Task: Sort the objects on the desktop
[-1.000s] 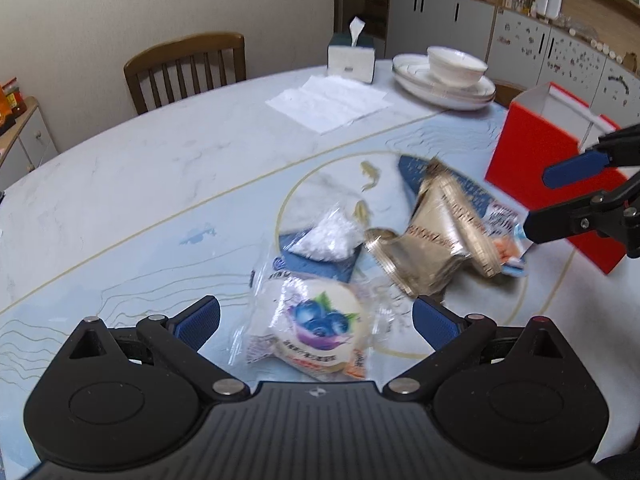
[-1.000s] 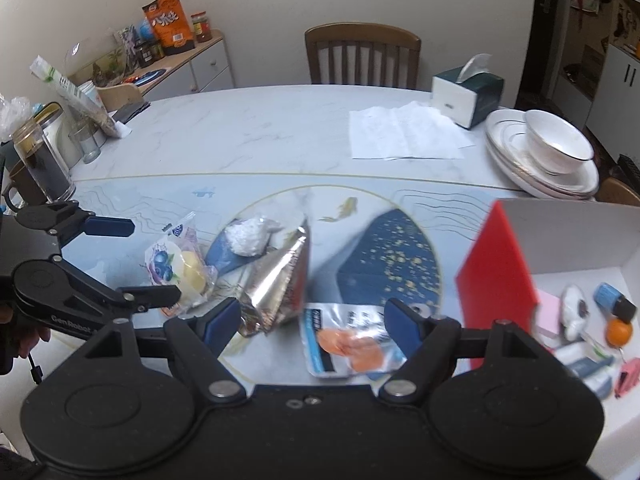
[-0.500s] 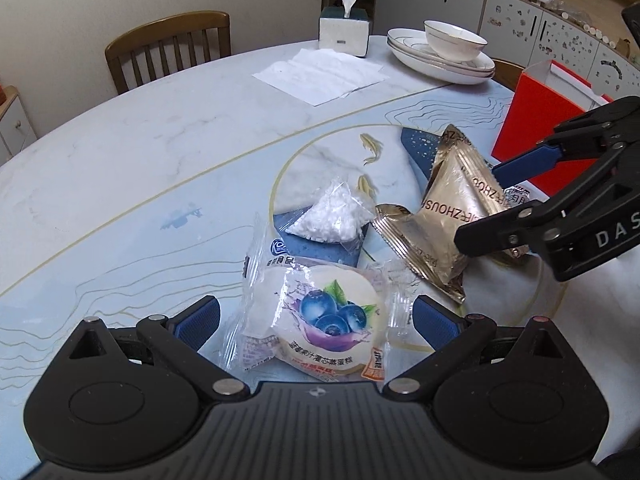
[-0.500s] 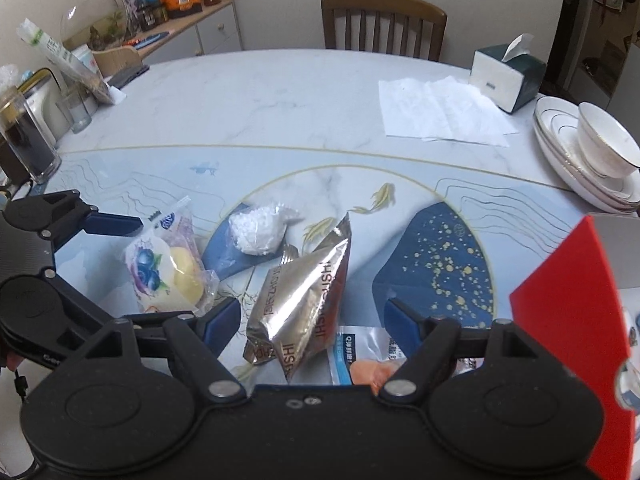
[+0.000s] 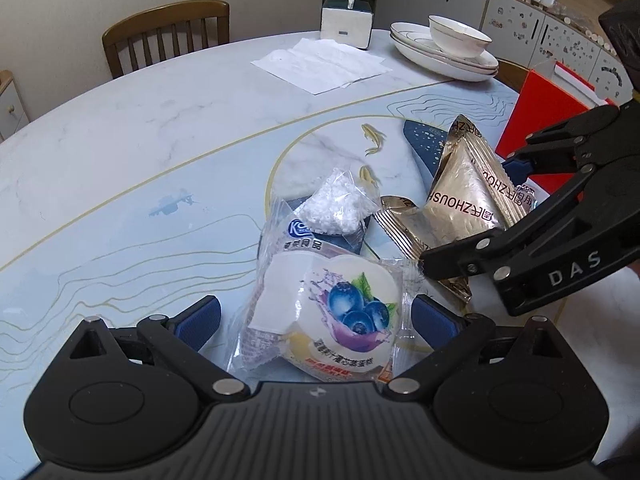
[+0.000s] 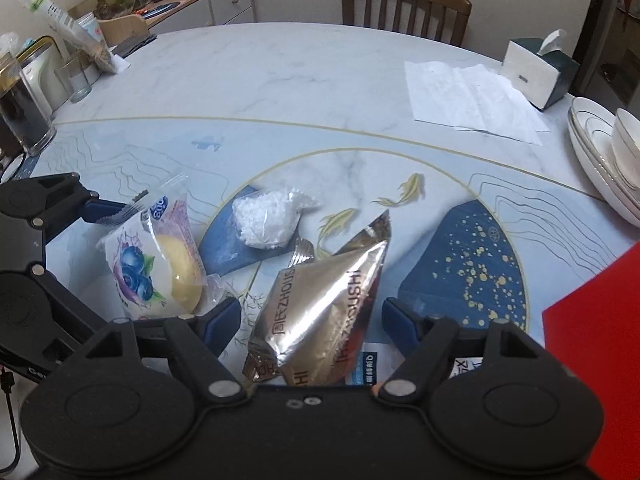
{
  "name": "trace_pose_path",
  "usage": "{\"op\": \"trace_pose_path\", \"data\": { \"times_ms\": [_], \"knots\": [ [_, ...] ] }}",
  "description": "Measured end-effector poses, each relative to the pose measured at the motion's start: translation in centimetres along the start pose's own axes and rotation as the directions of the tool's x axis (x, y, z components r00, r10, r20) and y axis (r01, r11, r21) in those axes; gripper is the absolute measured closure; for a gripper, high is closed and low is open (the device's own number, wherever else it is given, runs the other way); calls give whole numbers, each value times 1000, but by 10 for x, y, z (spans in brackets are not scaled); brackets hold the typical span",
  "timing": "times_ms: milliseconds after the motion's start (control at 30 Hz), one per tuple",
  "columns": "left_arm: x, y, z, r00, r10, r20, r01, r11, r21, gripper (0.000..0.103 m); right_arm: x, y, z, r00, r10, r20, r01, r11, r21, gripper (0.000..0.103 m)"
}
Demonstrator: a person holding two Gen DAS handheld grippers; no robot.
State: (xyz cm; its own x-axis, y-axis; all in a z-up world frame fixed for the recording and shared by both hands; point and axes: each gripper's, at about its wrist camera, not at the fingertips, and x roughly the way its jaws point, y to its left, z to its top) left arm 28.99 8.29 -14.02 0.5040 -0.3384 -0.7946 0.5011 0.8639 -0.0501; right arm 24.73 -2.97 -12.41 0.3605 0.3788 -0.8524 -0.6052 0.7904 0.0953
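Marble-patterned surface carries a snack cluster beside the red box — left gripper, jaws open, straddles the cake pack, while right gripper, jaws open, straddles the gold pouch — each seemingly lined up to grasp.

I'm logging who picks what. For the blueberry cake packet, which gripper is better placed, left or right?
Left. The left gripper is open with the blueberry cake packet lying between its fingers. The right gripper is open around the gold foil pouch instead, nearer the red box.
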Motion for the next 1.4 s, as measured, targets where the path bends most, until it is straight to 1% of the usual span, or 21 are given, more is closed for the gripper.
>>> {"op": "trace_pose_path", "data": {
  "times_ms": [33, 67, 100, 133, 167, 200, 233, 267, 567, 667, 867, 1233, 1400],
  "knots": [
    [0, 0, 0, 1000, -9, 0, 9, 1000, -3, 6, 0, 0, 0, 1000, -5, 2, 5, 1000, -5, 27],
    [0, -1, -1, 1000, -16, -2, 16, 1000, -5, 13, 0, 1, 0, 1000, -10, 4, 10, 1000, -8, 28],
    [0, -1, -1, 1000, -22, -5, 22, 1000, -6, 16, 1, 1, -1, 1000, -13, 6, 13, 1000, -9, 29],
    [-1, -3, -1, 1000, -18, -2, 18, 1000, -1, 22, 1, 1, 0, 1000, -11, 4, 11, 1000, -9, 30],
    [-1, -4, 0, 1000, -16, -1, 16, 1000, 2, 27, 2, 1, 0, 1000, -5, -1, 5, 1000, -9, 35],
    [-2, -5, 0, 1000, -17, 0, 17, 1000, 0, 28, 2, 1, 0, 1000, -1, -4, 1, 1000, -10, 42],
    [-2, -5, 0, 1000, -21, 1, 21, 1000, -4, 32, 3, 1, -1, 1000, 4, -8, -4, 1000, -11, 45],
    [-3, -6, 0, 1000, -25, 2, 25, 1000, -9, 37, 3, 1, -1, 1000, 6, -8, -6, 1000, -10, 46],
    [-6, -6, -2, 1000, -11, -3, 11, 999, -32, 38, 0, 2, -3, 1000, 2, -5, -2, 1000, -9, 49],
    [-9, -7, -2, 1000, -10, -4, 10, 999, -37, 39, -3, 1, -5, 1000, 3, -1, -3, 1000, -10, 53],
    [-13, -10, -3, 1000, -10, 1, 10, 999, -43, 39, -10, -1, -9, 1000, 5, 9, -5, 1000, 0, 57],
    [-26, -20, -4, 1000, 0, 7, 0, 998, -55, 40, -26, -2, -17, 999, 4, 38, -5, 1000, 13, 58],
    [-37, -27, -3, 1000, 0, 25, 2, 998, -63, 40, -37, -3, -22, 998, 5, 56, -6, 1000, 15, 58]
  ]
}}
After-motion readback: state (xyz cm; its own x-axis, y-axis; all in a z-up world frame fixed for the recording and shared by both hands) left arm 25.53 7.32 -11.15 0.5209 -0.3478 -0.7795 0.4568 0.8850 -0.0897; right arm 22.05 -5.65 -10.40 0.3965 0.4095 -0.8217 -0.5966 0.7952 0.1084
